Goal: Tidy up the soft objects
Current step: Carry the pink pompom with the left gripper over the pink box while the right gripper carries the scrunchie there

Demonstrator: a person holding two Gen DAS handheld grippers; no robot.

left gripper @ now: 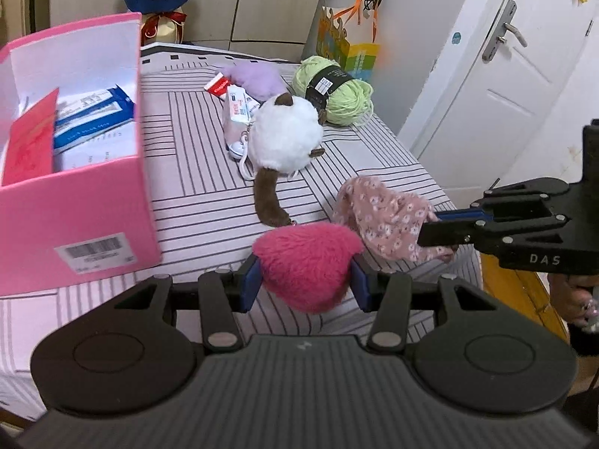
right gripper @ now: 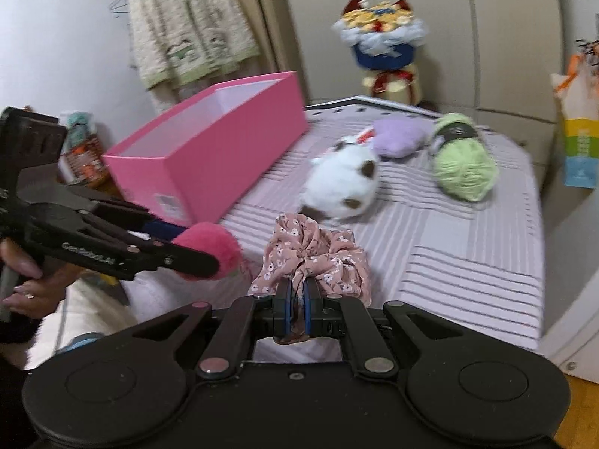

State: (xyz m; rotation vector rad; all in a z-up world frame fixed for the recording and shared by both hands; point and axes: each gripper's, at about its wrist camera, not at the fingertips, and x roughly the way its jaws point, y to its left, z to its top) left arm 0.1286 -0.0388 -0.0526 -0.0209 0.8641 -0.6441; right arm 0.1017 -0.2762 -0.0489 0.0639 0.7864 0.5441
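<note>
Closest in, both grippers are loaded. The left gripper [left gripper: 305, 280] has its jaws pinching a fluffy pink heart plush [left gripper: 305, 265], and the right gripper [right gripper: 295, 308] has its jaws pressed nearly together on a bunched floral scrunchie [right gripper: 310, 262]. Both are held above the near edge of the striped bed [left gripper: 194, 202], so I'd call this the carry step: two soft things picked, not yet dropped off.

Next move is probably swinging both over to the pink box [left gripper: 78, 202] at the left and spreading the jaws above its open top. The fluffy one might cling to the pads, so give it a clean release.

Farther back on the bed: a white-and-brown plush [left gripper: 284, 138], a tube [left gripper: 237, 112] touching it, a purple plush [left gripper: 254, 80] and a green yarn ball [left gripper: 337, 93] at the far right.

The left wrist view looks into the box and shows papers already in there; the right wrist view is blurry and only catches the box's outside plus a cardigan [right gripper: 187, 18] hanging on the far wall.
</note>
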